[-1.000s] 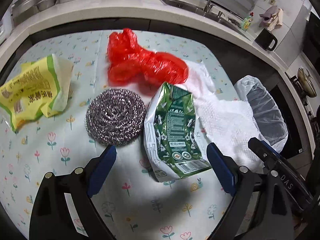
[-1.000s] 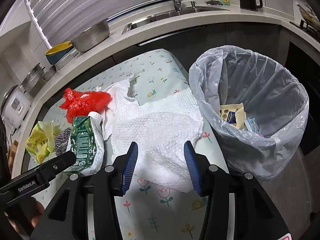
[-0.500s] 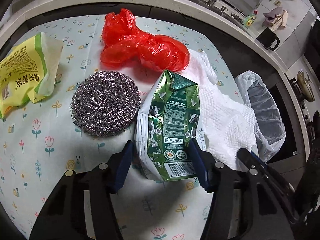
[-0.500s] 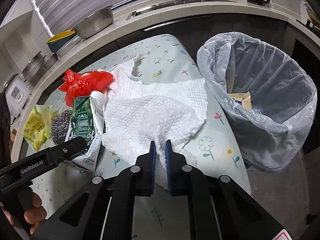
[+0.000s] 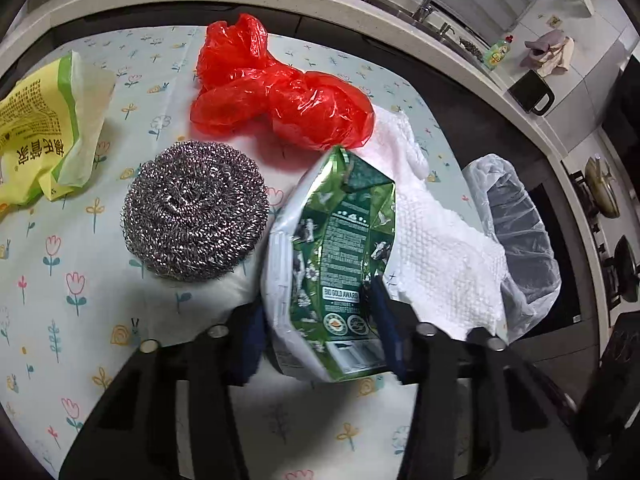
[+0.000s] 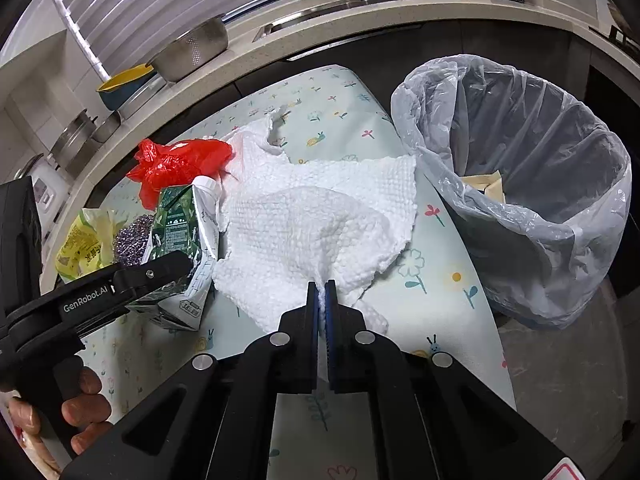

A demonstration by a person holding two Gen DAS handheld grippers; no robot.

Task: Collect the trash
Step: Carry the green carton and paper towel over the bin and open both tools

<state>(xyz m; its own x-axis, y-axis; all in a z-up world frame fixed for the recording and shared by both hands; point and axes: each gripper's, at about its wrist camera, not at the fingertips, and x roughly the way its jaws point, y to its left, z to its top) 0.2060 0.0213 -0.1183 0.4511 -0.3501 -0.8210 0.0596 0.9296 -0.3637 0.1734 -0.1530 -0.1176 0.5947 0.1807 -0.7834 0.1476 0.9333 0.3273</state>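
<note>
Far left on the flower-print desk lay a yellow wrapper, then a steel scourer with a red plastic bag behind it. The left gripper was closed on the lower end of a green milk carton — carton lying just beside the scourer. Next over, a white paper towel was spread on the desk; the right gripper was pressed together, pinching its near edge. Furthest right stood the lined trash bin — some scraps inside.

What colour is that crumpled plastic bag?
Red: the bag shows best in the left wrist view.
</note>
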